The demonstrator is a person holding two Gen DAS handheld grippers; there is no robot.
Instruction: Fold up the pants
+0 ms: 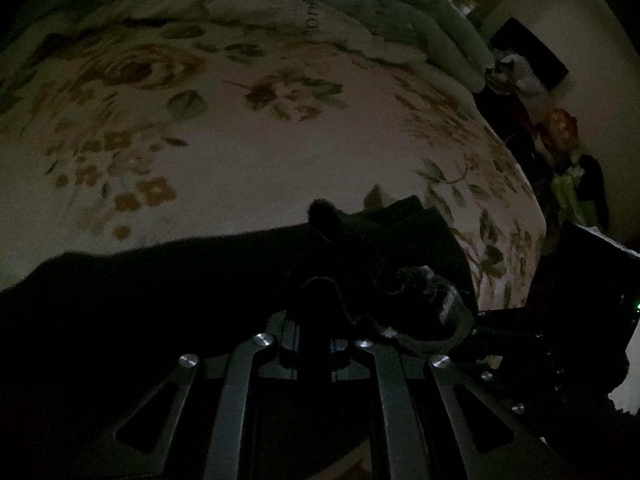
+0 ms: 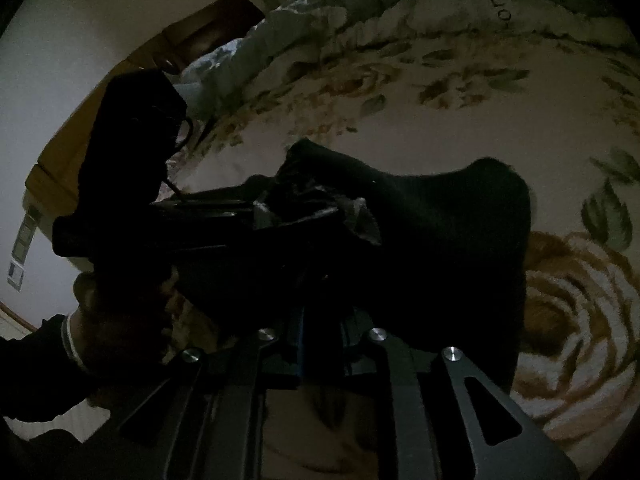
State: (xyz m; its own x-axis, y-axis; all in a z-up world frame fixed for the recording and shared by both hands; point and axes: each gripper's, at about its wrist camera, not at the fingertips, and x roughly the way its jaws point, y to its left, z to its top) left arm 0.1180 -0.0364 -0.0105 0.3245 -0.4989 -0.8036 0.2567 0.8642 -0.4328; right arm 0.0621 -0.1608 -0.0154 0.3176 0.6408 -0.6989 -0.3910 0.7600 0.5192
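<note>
Both tongs, left tongs (image 1: 316, 300) and right tongs (image 2: 320, 292), pinch nearly shut on the black pants (image 1: 160, 280), which trail leftward across the floral bedspread (image 1: 240, 152)

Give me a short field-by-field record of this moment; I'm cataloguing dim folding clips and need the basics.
garment: black pants, bunched
surface: floral bedspread, cream with tan roses
left tool: nearly closed, with black fabric bunched at its tips
right tool: nearly closed, with black fabric bunched at its tips
tools' spacing: close together, each visible in the other's view
background: rolled pale green blanket along the far edge of the bed
lighting: very dim, fabric detail hard to read
</note>
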